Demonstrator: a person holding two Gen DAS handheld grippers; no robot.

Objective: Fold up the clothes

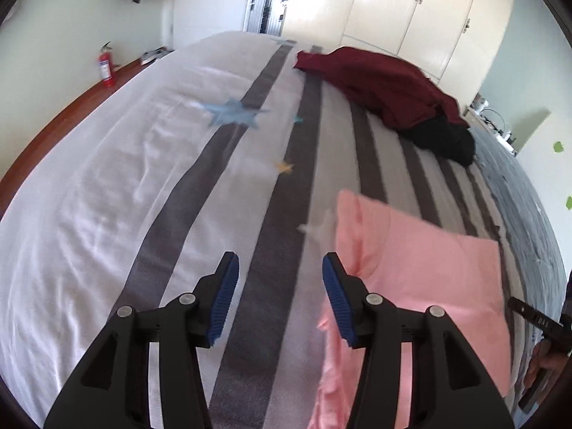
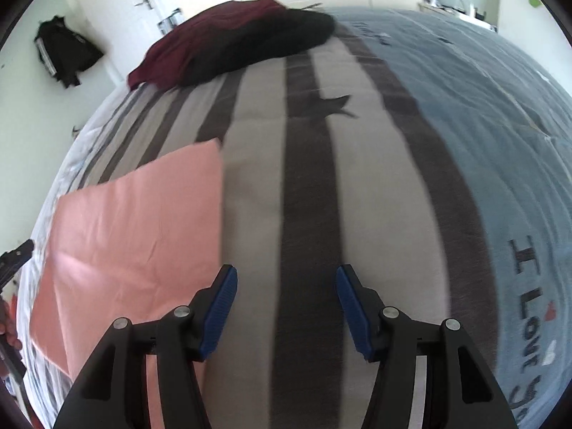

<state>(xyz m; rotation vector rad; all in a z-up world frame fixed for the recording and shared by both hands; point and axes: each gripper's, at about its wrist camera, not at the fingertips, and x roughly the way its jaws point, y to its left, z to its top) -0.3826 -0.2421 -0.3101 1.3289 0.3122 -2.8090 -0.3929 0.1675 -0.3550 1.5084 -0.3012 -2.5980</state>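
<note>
A pink cloth [image 1: 422, 275] lies folded flat on the striped bedspread [image 1: 107, 178], its left edge bunched and hanging toward the near side. My left gripper [image 1: 280, 268] is open just left of that edge, over a grey stripe, with nothing between its blue pads. In the right wrist view the pink cloth [image 2: 136, 221] lies to the left. My right gripper [image 2: 286, 279] stands open above the bare striped bedspread [image 2: 357, 178], holding nothing. A dark red garment [image 1: 375, 82] and a black garment [image 1: 447, 136] lie heaped at the far end of the bed.
A blue-grey blanket with lettering [image 2: 482, 125] covers the bed's right part. A fire extinguisher [image 1: 106, 66] stands by the left wall. White wardrobe doors [image 1: 411, 7] stand behind the bed. Dark clothing [image 2: 66, 53] hangs on the wall. A hand with the other tool [image 1: 540, 321] shows at the right edge.
</note>
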